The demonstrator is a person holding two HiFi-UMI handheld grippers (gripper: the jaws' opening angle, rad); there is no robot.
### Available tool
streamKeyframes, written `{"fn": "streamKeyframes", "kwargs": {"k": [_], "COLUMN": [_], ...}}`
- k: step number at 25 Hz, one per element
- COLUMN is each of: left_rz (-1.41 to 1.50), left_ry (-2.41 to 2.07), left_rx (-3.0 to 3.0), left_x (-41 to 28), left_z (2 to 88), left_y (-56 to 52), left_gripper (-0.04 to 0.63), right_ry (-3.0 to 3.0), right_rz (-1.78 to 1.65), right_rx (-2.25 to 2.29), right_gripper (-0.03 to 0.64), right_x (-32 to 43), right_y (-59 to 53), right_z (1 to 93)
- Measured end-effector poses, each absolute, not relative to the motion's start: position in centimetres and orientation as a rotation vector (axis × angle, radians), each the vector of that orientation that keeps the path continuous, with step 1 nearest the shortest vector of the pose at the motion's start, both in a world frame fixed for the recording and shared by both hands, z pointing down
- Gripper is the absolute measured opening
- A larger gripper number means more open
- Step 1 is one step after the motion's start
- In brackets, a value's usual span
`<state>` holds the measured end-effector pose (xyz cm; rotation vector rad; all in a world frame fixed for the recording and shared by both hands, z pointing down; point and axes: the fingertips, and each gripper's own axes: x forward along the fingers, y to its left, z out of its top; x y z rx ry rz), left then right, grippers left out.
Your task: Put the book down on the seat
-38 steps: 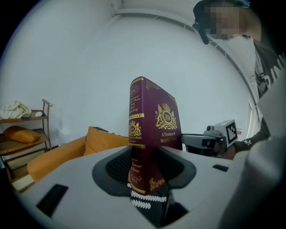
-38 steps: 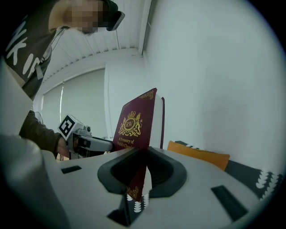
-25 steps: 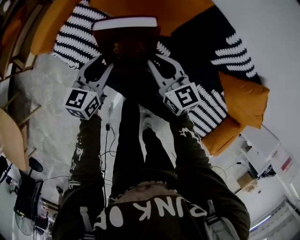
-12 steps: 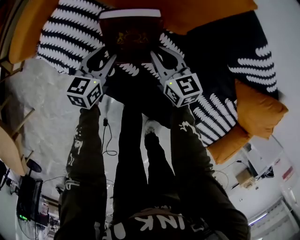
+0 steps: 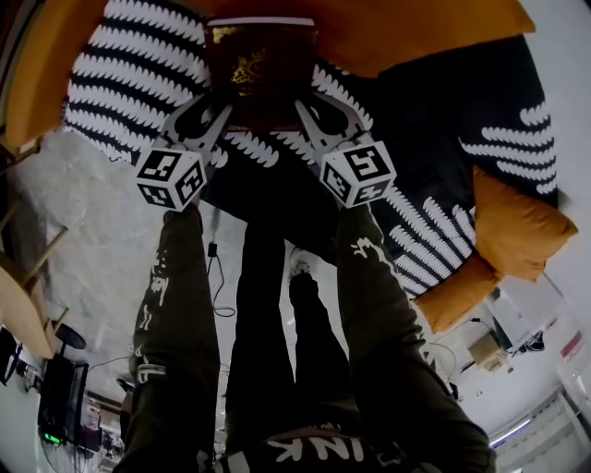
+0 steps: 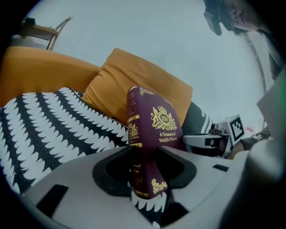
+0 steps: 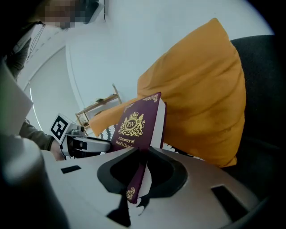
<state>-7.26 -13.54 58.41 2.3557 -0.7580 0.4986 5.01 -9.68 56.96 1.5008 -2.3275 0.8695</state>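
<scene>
A maroon book [image 5: 259, 69] with a gold crest is held flat between both grippers over the sofa seat, which is covered by a black-and-white patterned throw [image 5: 138, 65]. My left gripper [image 5: 214, 113] is shut on the book's near left corner, my right gripper [image 5: 312, 103] on its near right corner. In the left gripper view the book [image 6: 149, 129] stands in the jaws of that gripper [image 6: 145, 179], spine towards the camera. The right gripper view shows the cover and page edge of the book [image 7: 136, 125] pinched by that gripper [image 7: 138, 176]. Whether the book touches the seat is hidden.
An orange back cushion [image 5: 416, 28] lies just beyond the book, and another orange cushion [image 5: 517, 222] sits at the sofa's right end. The person's legs [image 5: 277, 323] stand below the grippers. Cables [image 5: 214, 277] lie on the pale floor, with wooden furniture [image 5: 18, 305] at the left.
Both grippers have carried the book forward over the patterned seat, towards the orange back cushion. Their hold on it is unchanged.
</scene>
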Motion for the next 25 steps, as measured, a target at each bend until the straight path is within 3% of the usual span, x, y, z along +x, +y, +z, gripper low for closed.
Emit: {"fn": "streamKeyframes", "kwargs": {"k": [11,14,18,23,25], "left_rz": [0.485,0.473,0.446,0.437,0.426], "left_ry": [-0.76,-0.785,-0.793,-0.784,-0.788], "left_rx": [2.396,2.446,2.504,2.579,2.612], "left_x": [-7.6,-8.0,-8.2,-5.9,-5.2], "left_z": [59.6,57.6,55.1,51.6,49.7], "left_y": [-15.5,-16.7,-15.9,-14.4,-14.0], "left_gripper": [0.155,0.07,0.01,0.005,0.005], "right_ry": [-2.34,-2.35,-2.314,-2.229,-2.25], "right_rz": [0.851,0.824,0.793,0.716,0.656], "right_rx": [1.496,1.475,1.525,1.668,1.674], "right_gripper": [0.084,0.089,0.091,0.009,0.008], "right_x": [4.9,4.6,4.9,9.7,10.3], "right_y": [-11.0,-11.5,-10.0,-8.8,-8.7], "right_z": [58.4,57.1,56.0,53.8,51.8]}}
